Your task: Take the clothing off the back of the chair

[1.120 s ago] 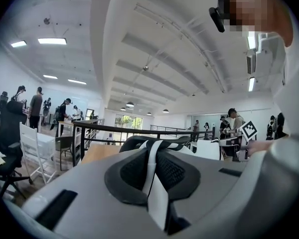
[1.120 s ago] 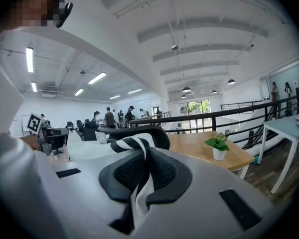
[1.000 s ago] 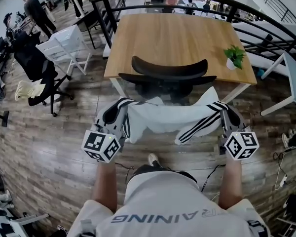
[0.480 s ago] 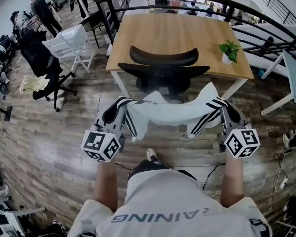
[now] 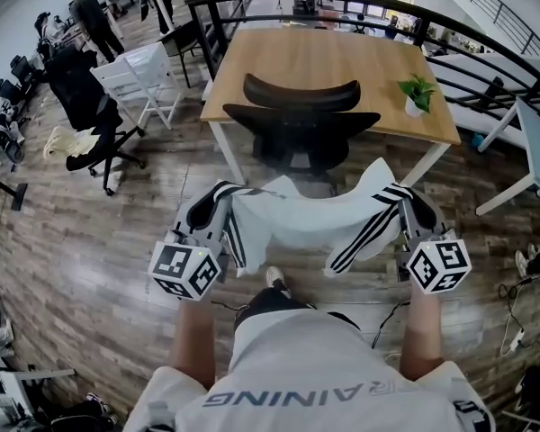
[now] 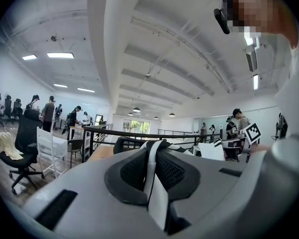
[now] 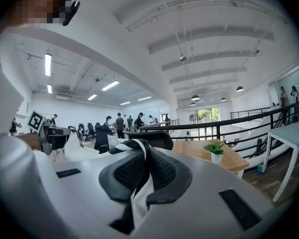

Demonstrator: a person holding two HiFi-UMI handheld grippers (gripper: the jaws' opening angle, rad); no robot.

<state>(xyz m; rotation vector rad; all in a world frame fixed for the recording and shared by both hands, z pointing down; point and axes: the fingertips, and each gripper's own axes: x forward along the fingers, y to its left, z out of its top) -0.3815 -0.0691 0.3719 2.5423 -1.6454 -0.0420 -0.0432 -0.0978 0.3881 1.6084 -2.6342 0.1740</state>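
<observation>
We hold the white garment with black stripes (image 5: 297,219) slung between our two tools, over the wood-plank floor (image 5: 90,241) and clear of the black office chair (image 5: 301,120), which stands at the near edge of the light wooden counter (image 5: 333,57). The left hand-held gripper (image 5: 218,194) is clamped on one end of the cloth. Its own view shows a thin white fold squeezed between jaws that are nearly together. The right hand-held gripper (image 5: 407,196) is clamped the same way on the other end, with a black-and-white striped fold caught between its jaws. From the head view the pinched spots themselves are covered by the gripper bodies, so we only see the fabric emerging beside them. We cannot tell whether the garment is a jacket or trousers, since it sags in folds and its lower part is tucked under itself. In both gripper views the grey housing blocks most of the cloth. The chair's base is lost behind the garment's upper edge. A small potted green plant (image 5: 418,93) sits near the counter's right edge.
</observation>
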